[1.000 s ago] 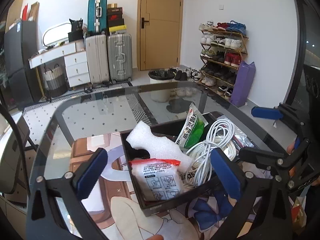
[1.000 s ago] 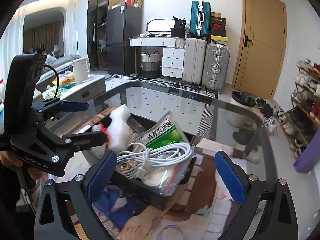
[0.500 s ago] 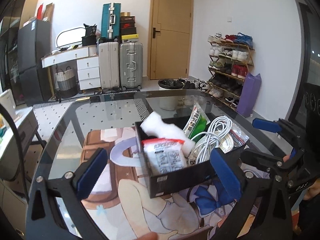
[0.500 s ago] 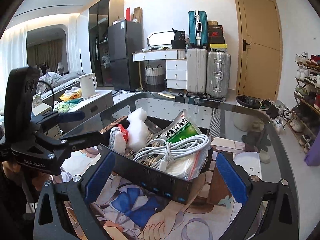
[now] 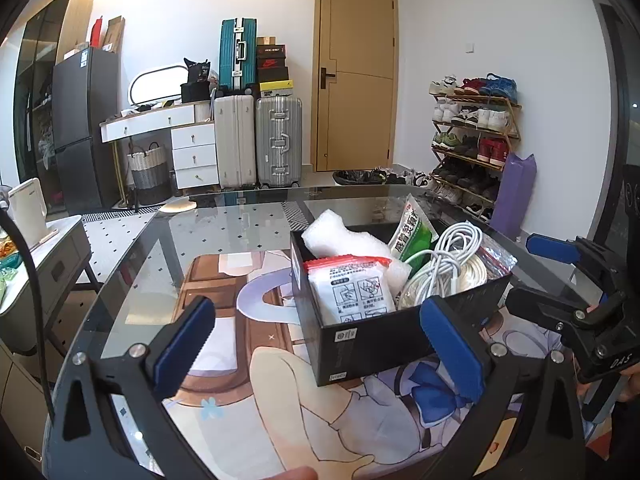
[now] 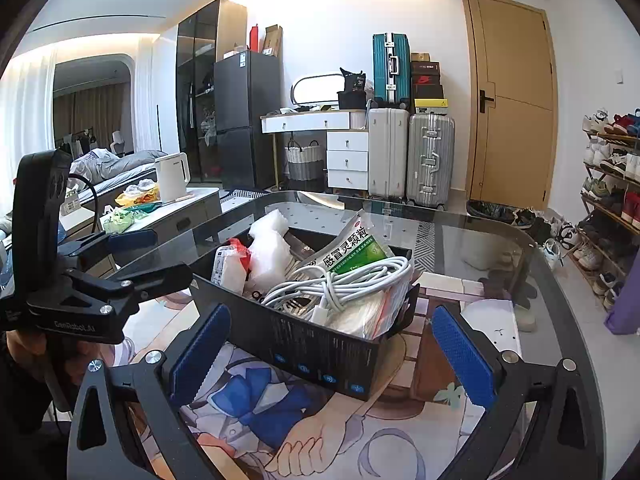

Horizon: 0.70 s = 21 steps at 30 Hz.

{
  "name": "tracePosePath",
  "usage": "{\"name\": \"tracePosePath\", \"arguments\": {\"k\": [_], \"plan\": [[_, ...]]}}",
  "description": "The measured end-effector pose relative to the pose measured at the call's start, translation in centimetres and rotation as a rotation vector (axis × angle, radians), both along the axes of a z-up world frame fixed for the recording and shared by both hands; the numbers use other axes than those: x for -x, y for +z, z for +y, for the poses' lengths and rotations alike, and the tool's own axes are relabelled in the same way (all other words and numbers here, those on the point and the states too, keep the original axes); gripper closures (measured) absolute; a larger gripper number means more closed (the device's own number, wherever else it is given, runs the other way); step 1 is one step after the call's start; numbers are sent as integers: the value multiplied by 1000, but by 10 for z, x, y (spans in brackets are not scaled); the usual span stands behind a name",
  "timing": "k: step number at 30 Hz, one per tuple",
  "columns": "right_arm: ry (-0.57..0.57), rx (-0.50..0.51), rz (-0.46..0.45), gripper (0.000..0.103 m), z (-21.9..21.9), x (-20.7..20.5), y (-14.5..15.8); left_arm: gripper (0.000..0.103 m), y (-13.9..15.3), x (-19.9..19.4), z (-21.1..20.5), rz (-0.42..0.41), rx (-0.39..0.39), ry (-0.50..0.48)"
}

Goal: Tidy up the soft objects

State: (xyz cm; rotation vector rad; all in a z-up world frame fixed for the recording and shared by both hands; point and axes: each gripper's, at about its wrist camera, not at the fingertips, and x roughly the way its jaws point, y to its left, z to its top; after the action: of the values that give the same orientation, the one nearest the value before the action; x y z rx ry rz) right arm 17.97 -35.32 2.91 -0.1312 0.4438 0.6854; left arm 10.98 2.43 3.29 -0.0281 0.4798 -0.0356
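Sprawling across both views is the glass table (image 5: 224, 240), with a printed cartoon mat (image 5: 280, 392) spread over its near part, and sitting on that mat is the black box (image 6: 320, 344), packed full. On either side of it we've got the two tools: the left gripper (image 5: 316, 344) hangs low in front of the box's short end, blue pads wide apart and gripping nothing, while the right gripper (image 6: 328, 354) faces the box's long side, its pads just as spread and equally empty. Inside the box, the white foam piece (image 5: 340, 236) sticks up at the far-left corner, and just beside it the green-and-white sachet (image 6: 352, 252) leans upright. The coiled white cable (image 6: 340, 284) lies on top of a clear zip bag (image 6: 380, 312) at the right end. Smallest of the lot, the red-topped white packet (image 5: 352, 292) stands against the near wall.
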Motion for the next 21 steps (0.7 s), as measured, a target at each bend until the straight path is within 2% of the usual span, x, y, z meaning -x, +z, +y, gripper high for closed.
{"name": "tracePosePath", "arguments": {"k": [10,17,21], "plan": [[-12,-17,-22,1,-7,4,2,0,1,2,-1,-7,-1,-7],[-15,-7,-79,1,-4,14,6,0,2,5,-3,-16,-8,-11],[-13,-22,-72,1,-6,13,6,0,3,6,-4,-22,-10,-11]]}}
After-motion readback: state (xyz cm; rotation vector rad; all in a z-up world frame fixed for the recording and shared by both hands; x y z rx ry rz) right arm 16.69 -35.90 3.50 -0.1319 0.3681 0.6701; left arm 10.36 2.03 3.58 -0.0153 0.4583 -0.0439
